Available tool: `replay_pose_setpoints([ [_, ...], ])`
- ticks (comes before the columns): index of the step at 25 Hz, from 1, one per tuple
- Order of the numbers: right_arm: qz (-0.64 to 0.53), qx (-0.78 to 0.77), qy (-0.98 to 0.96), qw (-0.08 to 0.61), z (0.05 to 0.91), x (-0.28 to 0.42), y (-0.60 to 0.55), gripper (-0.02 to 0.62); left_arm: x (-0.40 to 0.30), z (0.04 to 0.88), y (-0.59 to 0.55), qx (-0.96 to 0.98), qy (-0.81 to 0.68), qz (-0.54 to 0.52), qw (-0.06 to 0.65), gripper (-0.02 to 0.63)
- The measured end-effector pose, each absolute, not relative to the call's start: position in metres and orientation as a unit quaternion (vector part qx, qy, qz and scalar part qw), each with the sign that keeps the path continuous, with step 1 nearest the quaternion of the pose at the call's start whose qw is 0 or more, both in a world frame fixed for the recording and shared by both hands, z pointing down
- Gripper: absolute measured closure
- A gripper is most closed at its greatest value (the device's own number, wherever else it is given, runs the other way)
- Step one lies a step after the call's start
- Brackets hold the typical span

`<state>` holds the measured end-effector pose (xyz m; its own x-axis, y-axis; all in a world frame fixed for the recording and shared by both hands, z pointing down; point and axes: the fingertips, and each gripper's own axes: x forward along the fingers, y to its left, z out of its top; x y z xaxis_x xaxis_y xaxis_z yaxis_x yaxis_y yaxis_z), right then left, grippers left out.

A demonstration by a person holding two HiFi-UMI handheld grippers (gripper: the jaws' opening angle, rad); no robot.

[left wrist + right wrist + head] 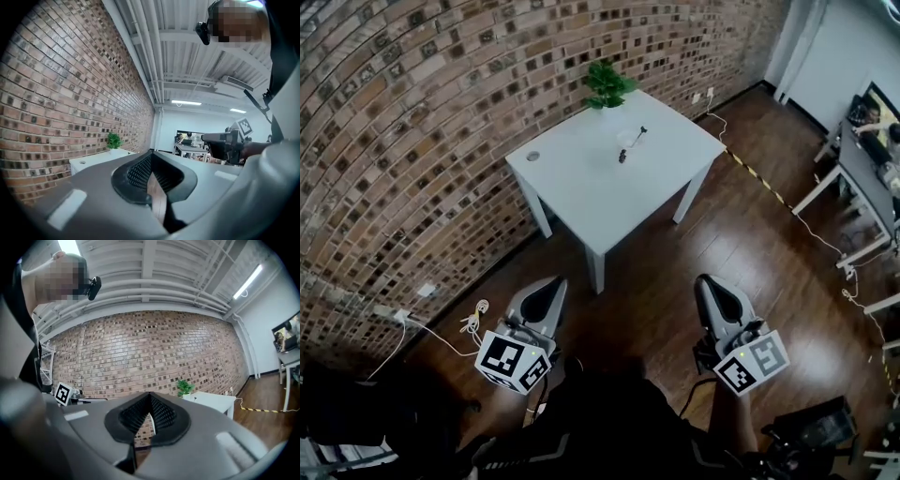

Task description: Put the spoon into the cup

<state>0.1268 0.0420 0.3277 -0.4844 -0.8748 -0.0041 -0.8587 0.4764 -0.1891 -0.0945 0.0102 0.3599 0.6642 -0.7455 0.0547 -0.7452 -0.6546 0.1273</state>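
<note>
left hand-held gripper (549, 283): closed, empty | right hand-held gripper (709, 283): closed, empty | spoon (633, 142): on table (581, 192)

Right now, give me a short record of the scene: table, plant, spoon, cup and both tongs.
table: white, beside the brick wall
plant: green, at the table's far edge
spoon: dark, on the table near the plant
cup: too small to make out from here
left tongs: shut, empty, over the wood floor, short of the table
right tongs: shut, empty, also short of the table
</note>
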Motion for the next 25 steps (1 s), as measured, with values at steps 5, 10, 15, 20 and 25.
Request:
replay_pose_setpoints([
  [5, -0.084, -0.505, 0.858, 0.042, 0.329, 0.113, 0.044, 0.589, -0.103, 0.364, 0.015, 0.913, -0.401, -0.014, 0.077, 0.612],
  [10, -0.084, -0.507, 0.857, 0.046, 0.328, 0.106, 0.042, 0.589, -0.109, 0.353, 0.014, 0.915, -0.397, -0.019, 0.064, 0.612],
  [15, -0.084, -0.515, 0.852, 0.045, 0.328, 0.109, 0.040, 0.589, -0.110, 0.348, 0.017, 0.913, -0.402, -0.021, 0.066, 0.612],
  [20, -0.093, -0.514, 0.852, 0.047, 0.331, 0.118, 0.038, 0.589, -0.104, 0.352, 0.016, 0.912, -0.404, -0.024, 0.068, 0.612],
  [25, -0.087, -0.516, 0.850, 0.053, 0.328, 0.128, 0.035, 0.589, -0.093, 0.348, 0.016, 0.912, -0.405, -0.020, 0.067, 0.612],
])
